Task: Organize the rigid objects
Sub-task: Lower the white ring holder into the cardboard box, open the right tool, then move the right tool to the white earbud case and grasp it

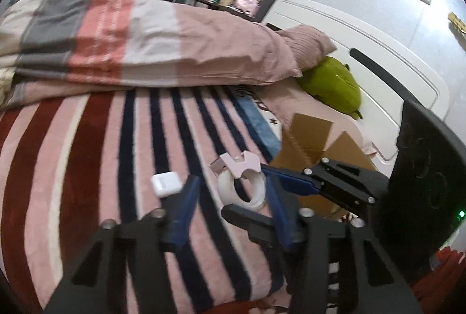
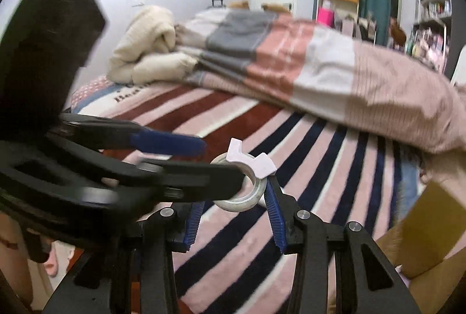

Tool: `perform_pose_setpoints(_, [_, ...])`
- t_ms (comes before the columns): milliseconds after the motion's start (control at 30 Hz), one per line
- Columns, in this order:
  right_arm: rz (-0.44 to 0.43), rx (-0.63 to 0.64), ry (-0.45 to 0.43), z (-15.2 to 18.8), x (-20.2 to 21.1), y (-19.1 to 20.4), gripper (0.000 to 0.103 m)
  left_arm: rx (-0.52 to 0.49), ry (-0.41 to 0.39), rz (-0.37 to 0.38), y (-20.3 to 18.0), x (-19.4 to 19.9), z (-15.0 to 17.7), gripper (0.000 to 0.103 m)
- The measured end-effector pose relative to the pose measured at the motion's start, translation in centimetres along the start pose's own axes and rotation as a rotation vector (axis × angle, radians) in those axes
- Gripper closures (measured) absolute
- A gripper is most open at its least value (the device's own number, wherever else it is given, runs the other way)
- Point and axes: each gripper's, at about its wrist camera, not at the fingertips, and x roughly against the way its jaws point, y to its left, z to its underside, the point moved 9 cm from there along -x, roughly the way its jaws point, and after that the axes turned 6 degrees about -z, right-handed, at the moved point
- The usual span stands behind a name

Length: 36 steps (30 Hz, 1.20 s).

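Observation:
A roll of clear tape in a pale pink dispenser (image 1: 243, 181) lies on the striped bed blanket; it also shows in the right wrist view (image 2: 246, 180). A small white earbud case (image 1: 166, 183) lies left of it. My left gripper (image 1: 231, 191) is open, its blue fingers on either side of the tape roll. My right gripper (image 2: 233, 197) is open with the roll between its fingertips; it enters the left wrist view from the right (image 1: 279, 177). The left gripper crosses the right wrist view from the left, one finger (image 2: 174, 143) beside the roll.
An open cardboard box (image 1: 317, 145) stands at the bed's right edge, also in the right wrist view (image 2: 428, 229). A folded pink and grey duvet (image 1: 139, 43), a green plush (image 1: 332, 84) and a white headboard (image 1: 378, 57) lie behind.

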Motion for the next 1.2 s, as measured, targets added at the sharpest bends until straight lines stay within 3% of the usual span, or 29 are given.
perform_pose_setpoints(200, [0.072, 0.044, -0.061, 0.1, 4.2, -1.9, 0.067, -0.078, 0.004, 0.036, -5.3, -1.5, -1.4, 0.075])
perform_pose_setpoints(367, [0.128, 0.015, -0.075, 1.1, 7.1, -5.5, 0.067, -0.129, 0.029, 0.072, -9.1, -3.7, -2.3, 0.076])
perform_pose_setpoints(633, [0.217, -0.054, -0.026, 3.9, 10.1, -11.4, 0.067, -0.218, 0.101, 0.092, -14.5, -8.3, -2.4, 0.076])
perform_pose_setpoints(800, [0.239, -0.091, 0.019, 5.3, 10.6, -13.7, 0.067, -0.241, 0.131, 0.090, -15.7, -10.0, -2.2, 0.076])
perform_pose_setpoints(900, [0.247, -0.112, 0.041, 6.1, 10.8, -14.7, 0.066, -0.253, 0.133, 0.059, -15.7, -10.4, -2.2, 0.064])
perform_pose_setpoints(967, [0.254, -0.128, 0.064, 6.6, 10.6, -15.3, 0.060, -0.258, 0.115, 0.048, -15.6, -10.0, -2.3, 0.046])
perform_pose_setpoints(1033, [0.254, -0.141, 0.067, 7.0, 10.7, -15.6, 0.052, -0.259, 0.108, 0.046, -15.4, -9.8, -2.4, 0.041])
perform_pose_setpoints(1200, [0.253, -0.145, 0.081, 7.4, 10.8, -15.5, 0.051, -0.259, 0.088, 0.013, -14.7, -8.8, -2.7, 0.038])
